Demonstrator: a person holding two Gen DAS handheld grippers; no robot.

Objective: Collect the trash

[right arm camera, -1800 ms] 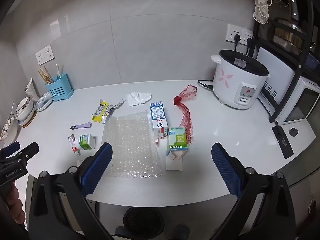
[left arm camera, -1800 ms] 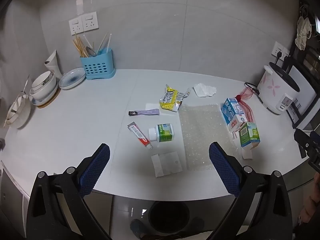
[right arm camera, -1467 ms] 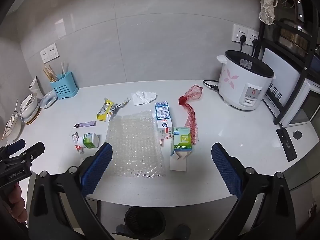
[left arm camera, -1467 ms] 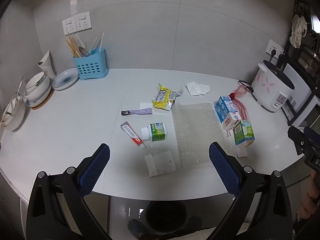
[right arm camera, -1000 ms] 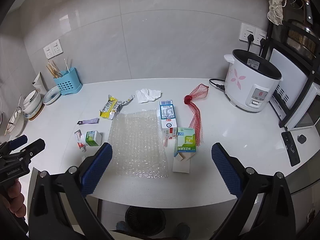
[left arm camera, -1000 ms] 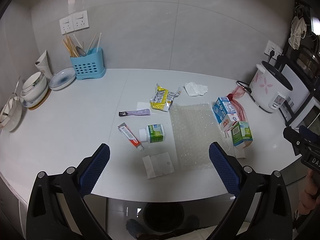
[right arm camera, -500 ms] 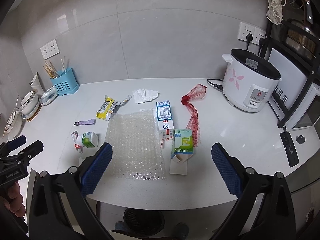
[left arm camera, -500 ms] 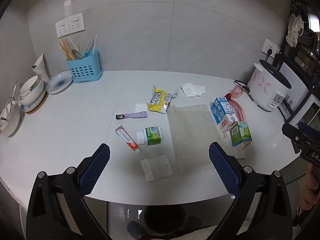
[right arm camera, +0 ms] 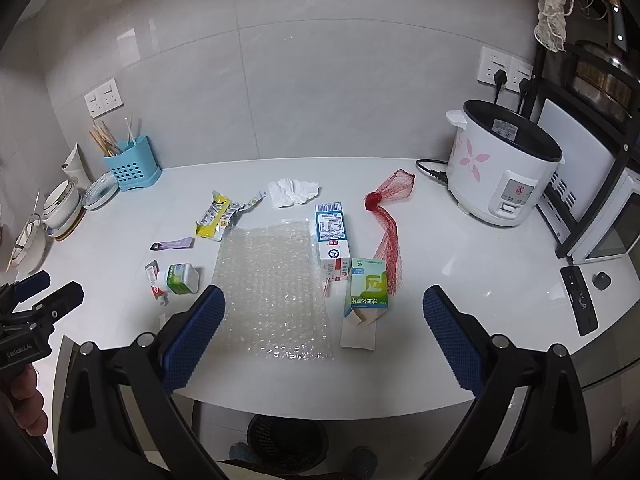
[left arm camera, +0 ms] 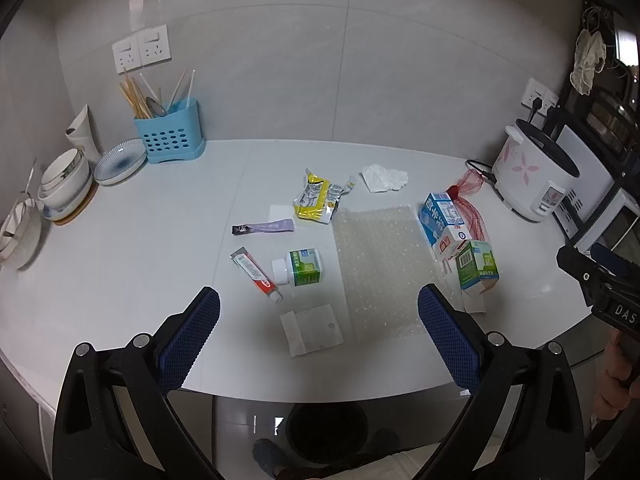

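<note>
A: What is kept in the containers, from left to right?

B: In the blue holder (left arm camera: 170, 135) at the far left, chopsticks and a spoon are stood upright. Beside it, bowls (left arm camera: 64, 184) are stacked on a round board. At the right, the rice cooker (right arm camera: 502, 164) is closed, so its content cannot be told. A dark bin (right arm camera: 286, 442) is seen on the floor under the counter edge; its inside is too dark to read.

A: What is shown by one view only?

B: The white paper sachet (left arm camera: 312, 329) is seen clearly only in the left wrist view. The remote control (right arm camera: 580, 304) is seen only in the right wrist view.

A: Where is the trash lying, and how does it look?

B: It is scattered on the white counter (left arm camera: 140, 248): a purple sachet (left arm camera: 264, 227), a toothpaste tube (left arm camera: 256, 274), a green-labelled bottle (left arm camera: 300, 267) on its side, a torn yellow wrapper (left arm camera: 316, 200), a crumpled tissue (right arm camera: 292, 192), a bubble wrap sheet (right arm camera: 272, 292) spread flat, a blue carton (right arm camera: 331, 236), a green box (right arm camera: 367, 288) with opened flap, and a red net (right arm camera: 386, 232).

A: And the tongs?

B: The left gripper (left arm camera: 318, 340) and the right gripper (right arm camera: 324, 340) are both spread wide above the near edge, and nothing is held.
</note>
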